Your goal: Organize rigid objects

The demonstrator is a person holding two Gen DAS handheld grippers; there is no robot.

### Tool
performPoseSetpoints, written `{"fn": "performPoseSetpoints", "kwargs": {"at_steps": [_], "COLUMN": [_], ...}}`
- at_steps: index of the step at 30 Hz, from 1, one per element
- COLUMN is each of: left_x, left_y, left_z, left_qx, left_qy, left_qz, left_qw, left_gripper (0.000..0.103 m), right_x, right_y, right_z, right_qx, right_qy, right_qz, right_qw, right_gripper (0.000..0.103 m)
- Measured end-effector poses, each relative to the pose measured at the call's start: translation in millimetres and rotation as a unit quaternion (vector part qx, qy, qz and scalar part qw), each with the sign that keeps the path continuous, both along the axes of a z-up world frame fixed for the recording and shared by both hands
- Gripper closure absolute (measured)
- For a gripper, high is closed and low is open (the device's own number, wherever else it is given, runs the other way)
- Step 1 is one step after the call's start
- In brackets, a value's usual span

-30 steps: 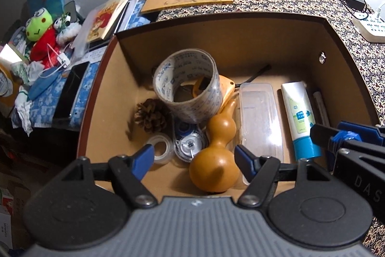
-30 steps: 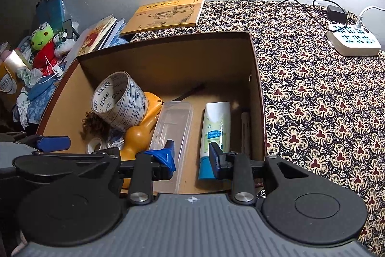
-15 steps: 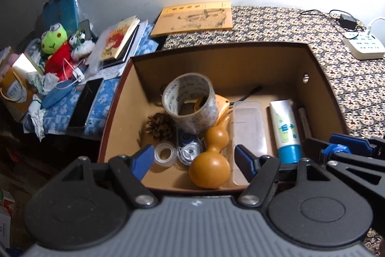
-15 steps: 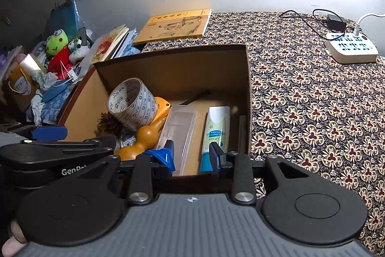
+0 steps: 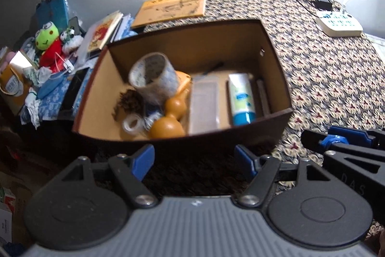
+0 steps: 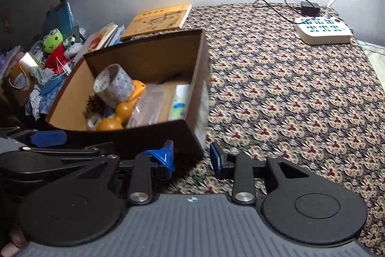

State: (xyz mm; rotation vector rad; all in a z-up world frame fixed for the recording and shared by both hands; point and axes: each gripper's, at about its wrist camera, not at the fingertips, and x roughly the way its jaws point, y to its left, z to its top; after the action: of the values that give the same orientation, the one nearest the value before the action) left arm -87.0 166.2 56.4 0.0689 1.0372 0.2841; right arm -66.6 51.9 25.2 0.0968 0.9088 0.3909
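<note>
Patterned cloth covers the tabletop; the box holds gourd, tape roll and tube. Both my left gripper and right gripper hover released, empty (sorting looks finished). Next I'd check for strays.

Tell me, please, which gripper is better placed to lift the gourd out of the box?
Left, probably. The left gripper is open and lined up with the gourd; the right gripper sits off the box corner.

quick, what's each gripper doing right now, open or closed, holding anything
Left gripper: open, holding nothing, in front of the box.
Right gripper: open, holding nothing, by the box's near right corner.
</note>
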Motion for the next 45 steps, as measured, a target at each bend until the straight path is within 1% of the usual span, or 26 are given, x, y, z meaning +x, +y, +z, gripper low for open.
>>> {"fn": "performPoseSetpoints", "kwargs": {"at_steps": [5,10,14,19,25,28,34,38,42,45], "left_x": [-5,-5,-4,-4,-4,-3,0,4,3,6], "left_y": [-32,-68,-95,-123,-140,-142,-129,-111,-89,-67], "left_z": [-18,-36,-44,-50,-53,-50,-32,-22,-13,-5], "left_qx": [-0.012,-0.015,-0.021,-0.017,-0.016,-0.018,-0.018,-0.025,-0.018,-0.017], "left_qy": [0.025,0.053,0.070,0.082,0.086,0.079,0.041,0.029,0.010,-0.006], "left_qz": [-0.016,-0.049,-0.079,-0.116,-0.147,-0.160,-0.175,-0.174,-0.172,-0.162], "left_qw": [0.9995,0.9972,0.9942,0.9897,0.9852,0.9838,0.9836,0.9841,0.9848,0.9866], "left_gripper": [0.030,0.030,0.030,0.030,0.030,0.030,0.030,0.030,0.030,0.030], "right_x": [-11,-21,-30,-37,-41,-43,-38,-32,-26,-23], "right_y": [-28,-59,-81,-105,-124,-128,-122,-105,-83,-64], "right_z": [-12,-22,-27,-34,-39,-37,-26,-17,-11,-5], "right_qx": [-0.024,-0.040,-0.052,-0.056,-0.055,-0.051,-0.030,-0.025,-0.022,-0.018], "right_qy": [0.009,0.022,0.027,0.037,0.043,0.039,0.023,0.011,0.000,-0.008], "right_qz": [-0.016,-0.044,-0.071,-0.106,-0.141,-0.160,-0.192,-0.195,-0.197,-0.191], "right_qw": [1.000,0.998,0.996,0.992,0.988,0.985,0.981,0.980,0.980,0.981], "right_gripper": [0.087,0.086,0.086,0.085,0.084,0.084,0.083,0.083,0.083,0.082]}}
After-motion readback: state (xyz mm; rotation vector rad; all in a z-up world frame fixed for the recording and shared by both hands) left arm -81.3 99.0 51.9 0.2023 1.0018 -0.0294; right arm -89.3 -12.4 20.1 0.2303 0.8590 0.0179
